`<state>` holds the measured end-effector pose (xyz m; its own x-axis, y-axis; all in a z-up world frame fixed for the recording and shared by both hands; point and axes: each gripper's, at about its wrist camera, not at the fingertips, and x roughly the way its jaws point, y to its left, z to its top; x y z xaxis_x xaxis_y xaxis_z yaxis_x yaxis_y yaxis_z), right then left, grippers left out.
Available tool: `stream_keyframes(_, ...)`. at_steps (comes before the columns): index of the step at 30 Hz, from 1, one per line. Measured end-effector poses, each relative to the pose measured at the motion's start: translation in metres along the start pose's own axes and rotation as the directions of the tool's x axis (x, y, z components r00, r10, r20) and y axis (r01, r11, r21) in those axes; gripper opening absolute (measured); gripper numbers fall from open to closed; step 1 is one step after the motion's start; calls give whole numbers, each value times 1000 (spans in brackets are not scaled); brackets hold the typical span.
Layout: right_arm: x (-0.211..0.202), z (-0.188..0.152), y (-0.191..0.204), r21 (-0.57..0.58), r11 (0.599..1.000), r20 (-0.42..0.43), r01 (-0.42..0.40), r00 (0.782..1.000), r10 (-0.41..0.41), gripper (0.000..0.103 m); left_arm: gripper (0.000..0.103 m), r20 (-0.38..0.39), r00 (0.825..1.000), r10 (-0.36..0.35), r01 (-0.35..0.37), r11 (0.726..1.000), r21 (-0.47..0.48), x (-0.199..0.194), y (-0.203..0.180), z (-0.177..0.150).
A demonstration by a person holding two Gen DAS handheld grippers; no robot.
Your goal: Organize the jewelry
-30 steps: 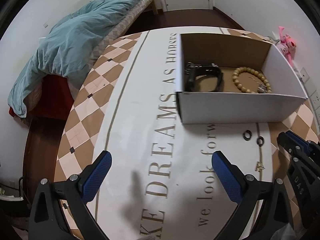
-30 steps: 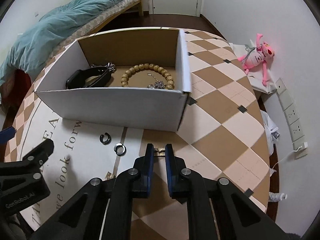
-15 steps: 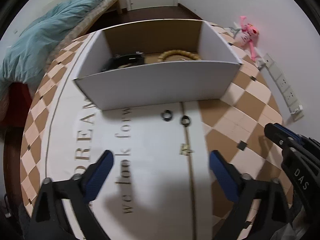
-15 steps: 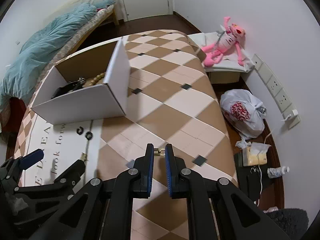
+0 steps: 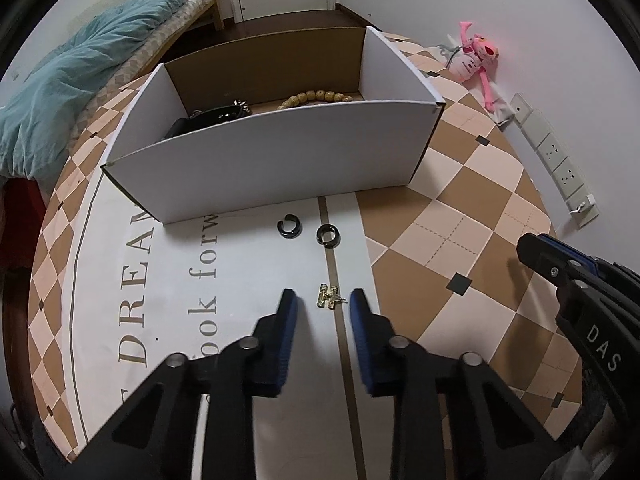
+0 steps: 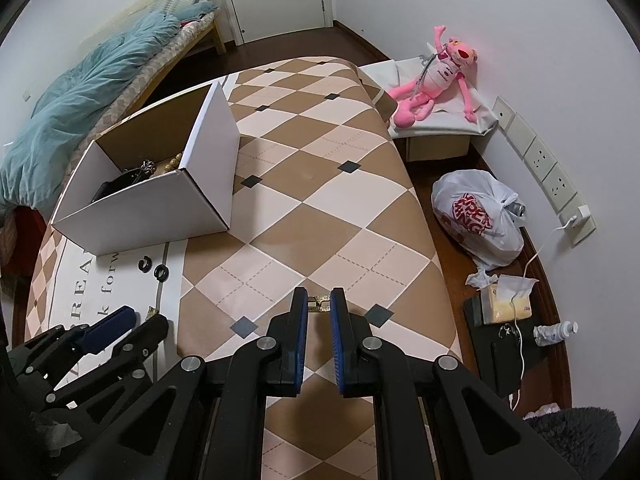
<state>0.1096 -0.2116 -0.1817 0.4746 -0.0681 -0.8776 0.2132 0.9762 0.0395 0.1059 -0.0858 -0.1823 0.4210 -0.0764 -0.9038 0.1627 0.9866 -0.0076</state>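
Observation:
A small gold earring (image 5: 329, 296) lies on the tablecloth between the tips of my left gripper (image 5: 323, 300), which is open around it with jaws close on either side. Two black rings (image 5: 289, 227) (image 5: 327, 234) lie just beyond, in front of the white cardboard box (image 5: 280, 160). The box holds a black watch (image 5: 208, 118) and a wooden bead bracelet (image 5: 316, 97). My right gripper (image 6: 319, 304) is shut on another small gold earring (image 6: 319, 303), held above the table to the right. The box also shows in the right wrist view (image 6: 152, 216).
The round table (image 6: 320, 208) has a checked brown and cream cloth with lettering. A bed with a teal duvet (image 5: 80, 80) stands at the left. A pink plush toy (image 6: 436, 76), a white plastic bag (image 6: 478, 216) and wall sockets (image 6: 548, 168) are at the right.
My left gripper has moved forward to the gold earring and narrowed its jaws around it. My right gripper, still holding its earring, has swung further right, away from the box.

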Motion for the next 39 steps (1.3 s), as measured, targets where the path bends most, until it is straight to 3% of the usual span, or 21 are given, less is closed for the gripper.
stream_keyframes(2,0,0,0,2,1000,1,-1,1000,1,12,12,2,1000,-4,4,1000,6,0,0,0)
stream_keyframes(11,-10,2,-1,5,1000,20,-10,1000,10,11,12,25,1000,-13,13,1000,3,-7,1,2)
stream_keyframes(22,-39,17,11,-3,997,77,-72,994,72,11,11,171,985,-30,28,1000,15,-62,7,21)
stream_keyframes(28,-62,55,33,-33,983,117,-179,976,181,11,11,201,975,-98,107,994,-32,-89,31,56)
stream_keyframes(32,-54,94,53,-59,967,94,-249,963,253,11,12,180,974,-141,156,985,-71,-89,59,96)
stream_keyframes(39,1,150,88,-101,955,-71,-278,960,272,11,12,95,983,-157,168,979,-117,-60,93,148)
